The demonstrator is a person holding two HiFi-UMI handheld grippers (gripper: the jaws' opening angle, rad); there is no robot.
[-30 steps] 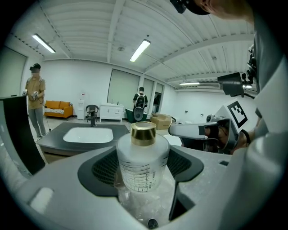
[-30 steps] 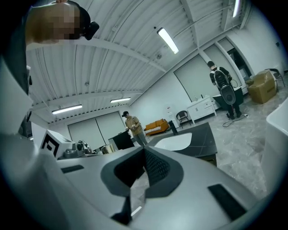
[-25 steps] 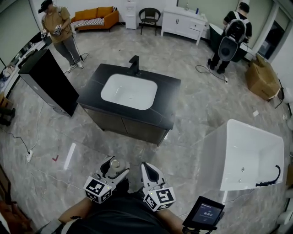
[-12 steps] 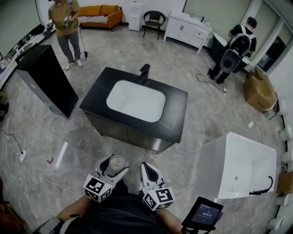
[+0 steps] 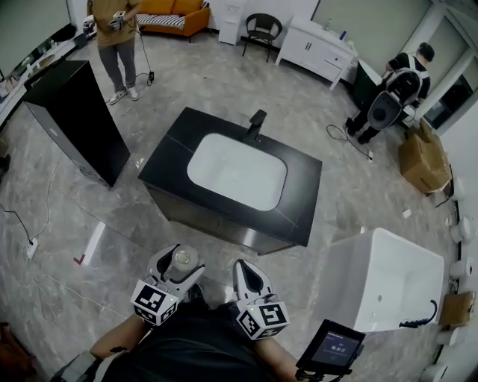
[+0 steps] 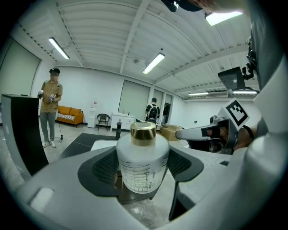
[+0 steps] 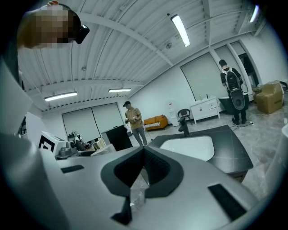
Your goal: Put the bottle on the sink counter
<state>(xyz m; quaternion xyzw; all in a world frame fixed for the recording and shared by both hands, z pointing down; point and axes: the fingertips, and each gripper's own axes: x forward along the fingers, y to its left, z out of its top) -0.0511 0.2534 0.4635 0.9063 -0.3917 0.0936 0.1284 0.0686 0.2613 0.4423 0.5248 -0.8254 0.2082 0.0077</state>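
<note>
The bottle (image 6: 143, 157) is being held upright in the clamped left gripper (image 5: 179, 262), well short of the counter (image 5: 168, 160). The right gripper (image 7: 143, 157) is being carried closed, apparently empty. Placement is not yet done.

The bottle (image 5: 183, 257) sits in the left tool (image 5: 180, 262), near of the table (image 5: 300, 188); bathtub (image 5: 388, 277) right, cabinet (image 5: 71, 119) far left.

Bathrm mock-up hall: sink unit (image 5: 302, 195), tub (image 5: 337, 287), sofa (image 5: 160, 7).
</note>
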